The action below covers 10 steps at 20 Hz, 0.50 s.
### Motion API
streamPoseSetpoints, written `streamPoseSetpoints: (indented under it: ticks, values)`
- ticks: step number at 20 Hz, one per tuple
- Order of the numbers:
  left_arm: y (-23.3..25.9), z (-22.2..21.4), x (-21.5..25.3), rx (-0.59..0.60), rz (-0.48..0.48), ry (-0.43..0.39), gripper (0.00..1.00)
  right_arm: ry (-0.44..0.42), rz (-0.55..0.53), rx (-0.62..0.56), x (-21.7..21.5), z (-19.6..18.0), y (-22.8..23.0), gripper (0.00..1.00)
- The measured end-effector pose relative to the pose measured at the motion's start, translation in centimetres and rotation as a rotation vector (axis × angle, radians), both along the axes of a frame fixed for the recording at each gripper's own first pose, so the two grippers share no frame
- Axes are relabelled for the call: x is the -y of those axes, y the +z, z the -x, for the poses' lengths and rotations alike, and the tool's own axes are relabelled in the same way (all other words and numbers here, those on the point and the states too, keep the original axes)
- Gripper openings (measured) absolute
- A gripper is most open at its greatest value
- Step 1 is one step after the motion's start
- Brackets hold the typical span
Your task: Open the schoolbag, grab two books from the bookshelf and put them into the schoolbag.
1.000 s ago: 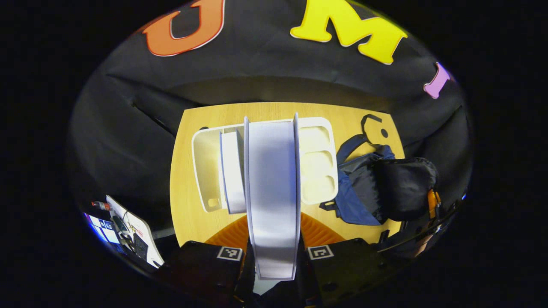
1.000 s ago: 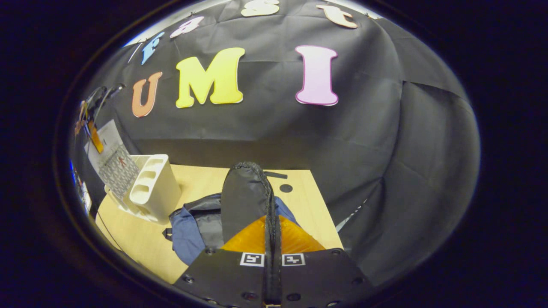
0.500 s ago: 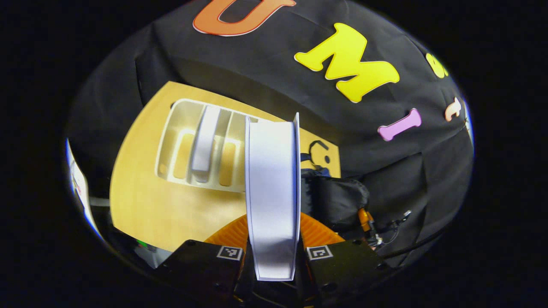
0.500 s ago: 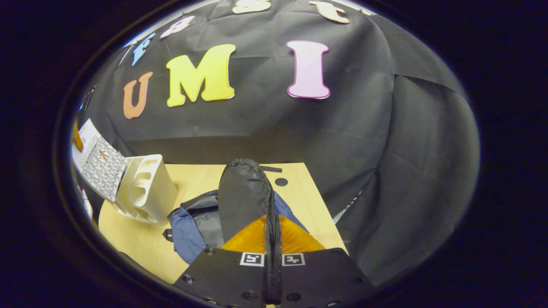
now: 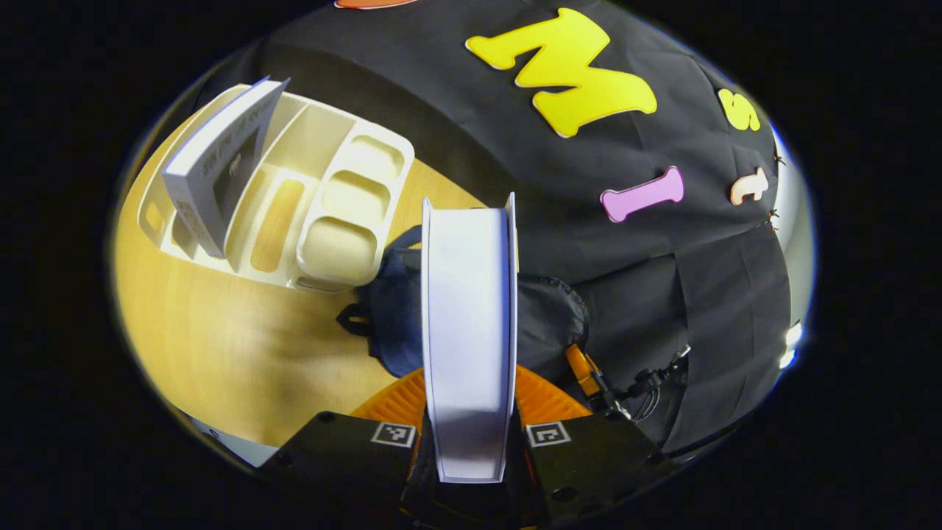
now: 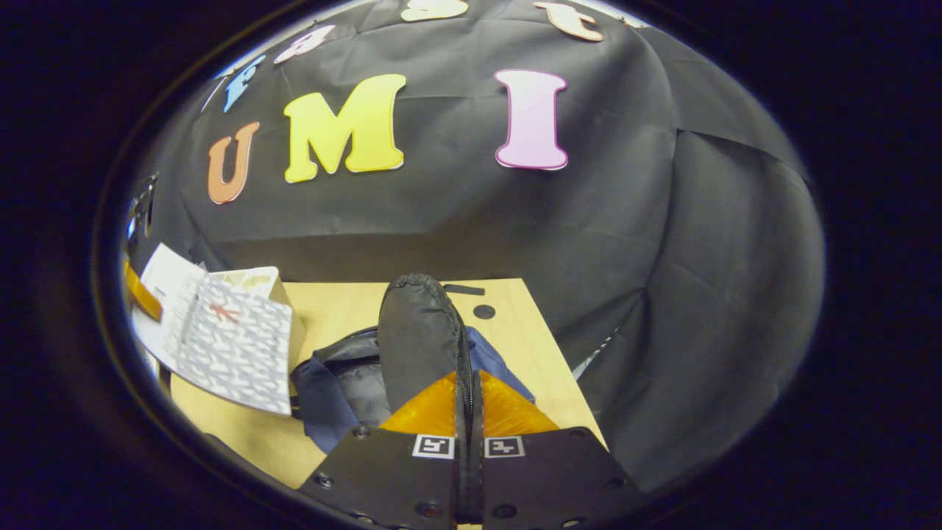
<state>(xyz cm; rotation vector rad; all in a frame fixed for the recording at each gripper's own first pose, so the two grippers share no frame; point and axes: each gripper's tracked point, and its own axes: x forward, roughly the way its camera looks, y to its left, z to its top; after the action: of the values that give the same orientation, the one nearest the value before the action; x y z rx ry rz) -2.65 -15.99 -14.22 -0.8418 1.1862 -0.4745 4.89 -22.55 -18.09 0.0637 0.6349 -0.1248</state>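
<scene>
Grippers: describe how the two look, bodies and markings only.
In the left gripper view, the left gripper has a black, flat, angular body with screw holes, one square black-and-white tag on each side, and ribbed orange parts behind. The right gripper has the same black plates, two square tags side by side and an orange ribbed section. Seen from the left, it trails thin black cables.

Left gripper (image 5: 471,442) and right gripper (image 6: 469,471): black angular housings are fitted with screws, paired square black-and-white markers, and ribbed orange panels behind.
</scene>
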Motion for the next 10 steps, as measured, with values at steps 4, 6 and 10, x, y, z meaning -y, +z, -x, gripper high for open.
streamPoseSetpoints:
  ticks: [4, 6, 10]
  values:
    - [-4.9, 0.5, 4.0, -0.017, -0.003, -0.019, 0.40, -0.012, 0.004, -0.002, 0.2, 0.6, 0.0, 0.00]
    - [-7.4, 0.0, 5.6, 0.005, -0.023, -0.022, 0.40, -0.016, 0.008, -0.001, 0.2, 0.5, 0.1, 0.00]
    - [-10.4, -1.3, 9.0, -0.003, 0.031, 0.004, 0.41, -0.017, 0.021, 0.000, 0.1, 0.4, 0.7, 0.00]
